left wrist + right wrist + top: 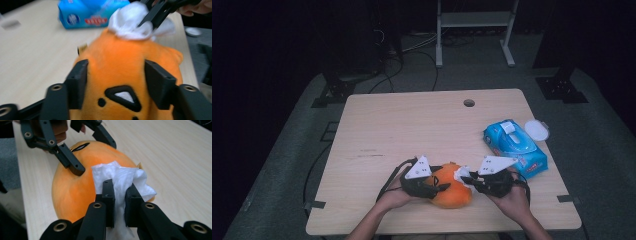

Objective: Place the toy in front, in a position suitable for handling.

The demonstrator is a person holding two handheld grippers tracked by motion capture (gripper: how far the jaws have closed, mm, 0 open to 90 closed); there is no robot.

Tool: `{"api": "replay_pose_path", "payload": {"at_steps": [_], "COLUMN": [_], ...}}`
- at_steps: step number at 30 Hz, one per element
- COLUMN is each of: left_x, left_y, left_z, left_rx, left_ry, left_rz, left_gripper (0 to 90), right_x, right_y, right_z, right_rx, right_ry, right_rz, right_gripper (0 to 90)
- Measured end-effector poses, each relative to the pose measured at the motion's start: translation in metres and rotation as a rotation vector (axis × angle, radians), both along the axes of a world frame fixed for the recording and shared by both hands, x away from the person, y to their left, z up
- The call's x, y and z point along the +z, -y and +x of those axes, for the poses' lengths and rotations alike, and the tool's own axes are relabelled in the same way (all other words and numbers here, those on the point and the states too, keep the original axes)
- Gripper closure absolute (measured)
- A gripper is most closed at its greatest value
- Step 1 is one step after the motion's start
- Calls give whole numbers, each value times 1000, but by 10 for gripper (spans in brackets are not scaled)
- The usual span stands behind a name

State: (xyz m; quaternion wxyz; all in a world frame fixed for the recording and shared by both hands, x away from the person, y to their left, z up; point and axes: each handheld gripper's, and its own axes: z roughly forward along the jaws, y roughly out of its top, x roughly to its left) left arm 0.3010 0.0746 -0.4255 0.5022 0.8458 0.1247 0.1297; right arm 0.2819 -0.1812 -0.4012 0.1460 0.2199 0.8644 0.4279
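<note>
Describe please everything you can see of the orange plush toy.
The orange plush toy is round, soft and furry, with black and white stitched markings. It lies on the wooden table near the front edge. The left gripper has its jaws on both its sides. The right gripper presses a white tissue onto it.

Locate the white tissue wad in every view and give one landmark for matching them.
High view: white tissue, lower middle, on the orange plush toy.
Left gripper view: top right, pinched by the right tongs.
Right gripper view: centre, between its own jaws.
Shared landmark: the orange plush toy.
</note>
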Motion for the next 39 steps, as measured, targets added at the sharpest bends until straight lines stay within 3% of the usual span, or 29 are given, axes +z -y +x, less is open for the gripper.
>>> {"api": "replay_pose_path", "payload": {"at_steps": [3,5,6,7,8,11,12,13,15,17,20,21,27,30,34,36,39], "left_x": [1,2,4,4,7,7,1,-3,-6,-6,-7,-7,-8,-9,-10,-10,-10], "left_y": [3,2,-3,-3,-7,-7,-4,-3,-2,-3,-4,-4,-6,-5,2,1,-2], "left_z": [-4,-4,-1,-1,4,7,8,8,7,6,5,5,4,4,-1,0,2], "left_rx": [-11,-27,-55,-55,-52,-40,-65,-76,-78,-75,-79,-77,-75,-73,-78,-76,-73], "left_ry": [37,22,-36,-36,-87,-99,-148,-160,-152,-138,-129,-130,-126,-120,-94,-93,-108], "left_rz": [19,24,-9,-9,-56,-51,-29,-16,-6,20,20,13,8,3,13,19,7], "left_gripper": [436,393,342,300,233,129,119,126,213,277,290,290,288,284,282,283,287], "right_x": [1,-2,-3,-3,-5,-6,-6,-5,-4,-4,-4,-5,-10,-9,-2,-1,-2], "right_y": [-1,-3,-2,-2,-3,-5,-7,-8,-8,-3,2,9,21,19,1,-6,-5], "right_z": [3,3,2,2,-1,-7,-13,-14,-15,-9,-6,0,5,1,-7,-7,-5], "right_rx": [-1,19,37,37,94,135,172,173,166,125,81,39,-23,-1,60,65,59], "right_ry": [-1,-14,-22,-22,-45,-55,-52,-44,-40,-46,-36,-39,-65,-67,-46,-29,-40], "right_rz": [13,11,18,18,26,16,7,1,-4,11,23,22,0,14,23,3,14], "right_gripper": [805,804,804,804,804,804,804,804,804,805,805,805,805,805,805,805,805]}}
